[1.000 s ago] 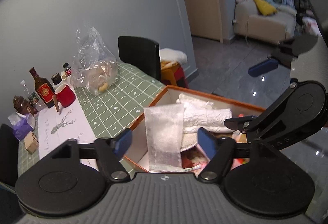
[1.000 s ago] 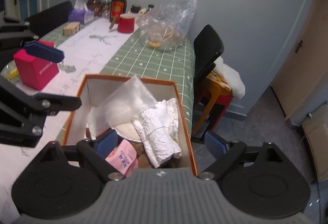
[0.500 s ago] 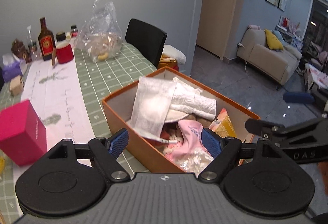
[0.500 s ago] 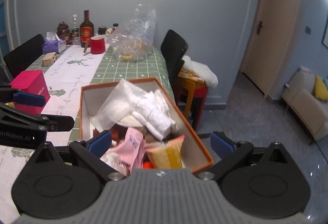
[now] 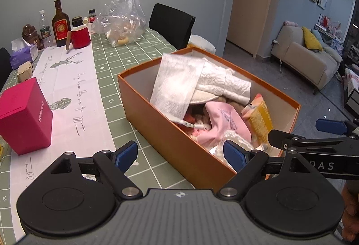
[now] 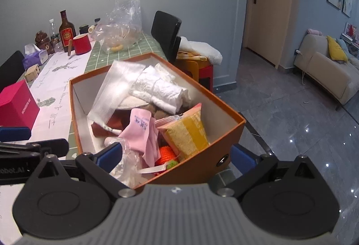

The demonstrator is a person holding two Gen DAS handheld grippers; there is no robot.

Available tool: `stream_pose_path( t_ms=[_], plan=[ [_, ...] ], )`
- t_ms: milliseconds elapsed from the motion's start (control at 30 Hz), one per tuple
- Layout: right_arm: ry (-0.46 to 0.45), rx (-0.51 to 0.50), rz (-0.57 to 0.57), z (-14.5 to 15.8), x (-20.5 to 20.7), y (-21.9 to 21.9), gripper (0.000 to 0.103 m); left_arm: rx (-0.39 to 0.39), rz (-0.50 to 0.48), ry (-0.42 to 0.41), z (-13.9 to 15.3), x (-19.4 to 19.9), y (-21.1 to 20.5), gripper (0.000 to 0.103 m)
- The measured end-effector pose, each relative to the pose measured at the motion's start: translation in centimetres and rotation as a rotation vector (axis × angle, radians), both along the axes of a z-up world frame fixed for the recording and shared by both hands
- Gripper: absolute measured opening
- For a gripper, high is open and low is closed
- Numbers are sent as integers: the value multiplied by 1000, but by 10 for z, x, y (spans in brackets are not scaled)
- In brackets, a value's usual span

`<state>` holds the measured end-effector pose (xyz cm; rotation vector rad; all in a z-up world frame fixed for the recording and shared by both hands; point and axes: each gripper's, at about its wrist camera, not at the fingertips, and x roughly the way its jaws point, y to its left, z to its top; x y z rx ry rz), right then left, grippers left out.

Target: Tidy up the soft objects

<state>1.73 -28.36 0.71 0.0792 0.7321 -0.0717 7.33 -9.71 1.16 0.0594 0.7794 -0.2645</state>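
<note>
**Both tongs wide at the near end of the box**

Left tongs (image 5: pixel 179 154) are spreading their jaws wider right now, with nothing pinched. One blue pad hangs over the green cloth (image 5: pixel 143 47) on the outer side of the box (image 5: pixel 170 132); the other pad sits above the near corner of its inside, just over a crinkled clear bag (image 5: pixel 235 139). The box's long orange wall runs between the two pads.

My right tongs (image 6: pixel 177 154) stand fully apart and grip nothing. Their left pad is inside the box beside the clear bag; their right pad is outside the end wall, next to a small round hole in it. The box corner lies between them, and I cannot tell whether either pad touches the wall.

Ahead of both tongs, the soft things fill the box. Nearest me is a pink cloth (image 6: pixel 143 132) with blue print, and a yellow packet (image 6: pixel 186 132) leaning against the far-right side. Below the packet is an orange knitted piece (image 6: pixel 167 154) with a green tip. Farther in, a white rolled cloth (image 5: pixel 224 83) lies across the pile, and a white mesh sheet (image 5: pixel 177 83) leans up against it.

Off to the left of my left tongs stands a pink carton (image 5: pixel 23 114) on the table runner (image 5: pixel 67 79). Far ahead are a red mug (image 5: pixel 80 37), a bottle (image 5: pixel 60 25) and a plastic bag (image 5: pixel 123 20).
</note>
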Motion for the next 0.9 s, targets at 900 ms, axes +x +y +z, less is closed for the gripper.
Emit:
stream_pose_path(
  t_ms=[900],
  plan=[
    [21,-25,-33,-6,3,-2,100,-11,-22,27,-9,-2,-5,101]
  ],
)
